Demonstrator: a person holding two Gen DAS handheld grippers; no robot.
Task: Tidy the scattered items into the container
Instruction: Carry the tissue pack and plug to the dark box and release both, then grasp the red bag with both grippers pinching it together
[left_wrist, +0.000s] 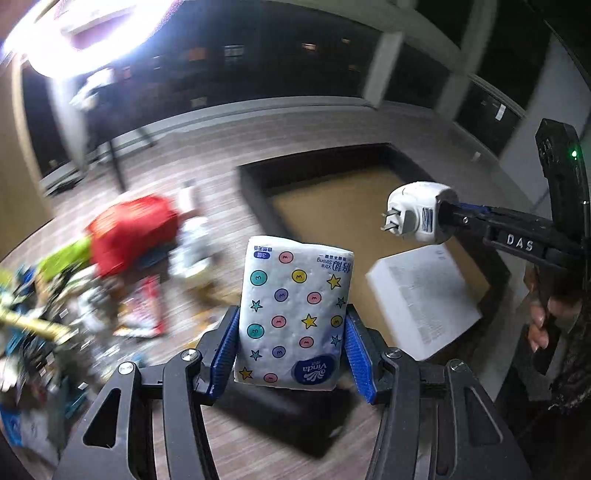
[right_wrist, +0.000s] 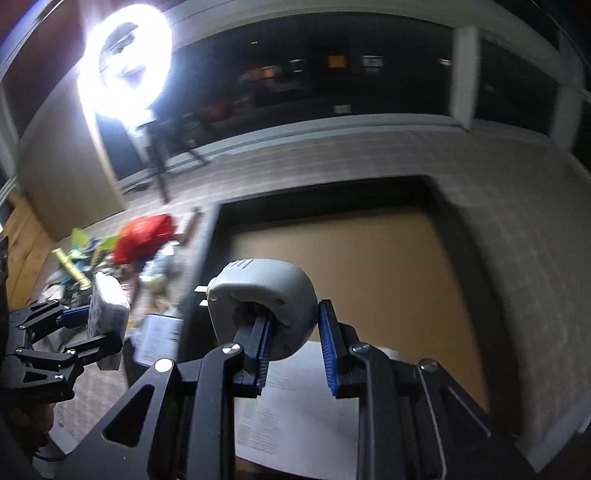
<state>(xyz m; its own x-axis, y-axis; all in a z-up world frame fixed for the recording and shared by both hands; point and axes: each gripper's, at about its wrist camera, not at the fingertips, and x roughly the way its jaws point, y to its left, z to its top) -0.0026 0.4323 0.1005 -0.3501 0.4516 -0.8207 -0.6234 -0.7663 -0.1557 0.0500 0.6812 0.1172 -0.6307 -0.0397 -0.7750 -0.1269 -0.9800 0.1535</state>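
Observation:
My left gripper (left_wrist: 291, 325) is shut on a white Vinda tissue pack (left_wrist: 293, 314) with coloured dots and stars, held above the floor beside the container. It also shows in the right wrist view (right_wrist: 105, 306). My right gripper (right_wrist: 295, 328) is shut on a white plug adapter (right_wrist: 262, 295), held over the container (right_wrist: 214, 258). The adapter, prongs pointing left, also shows in the left wrist view (left_wrist: 417, 210). The container (left_wrist: 255, 192) is a dark-walled box with a brown bottom. A white printed sheet (left_wrist: 421, 295) lies inside it.
A blurred pile of scattered items lies on the wooden floor left of the container, with a red bag (left_wrist: 136, 229) and a yellow-green item (left_wrist: 66, 258). A bright ring light on a stand (right_wrist: 125, 62) is at the back left. Dark windows run along the far wall.

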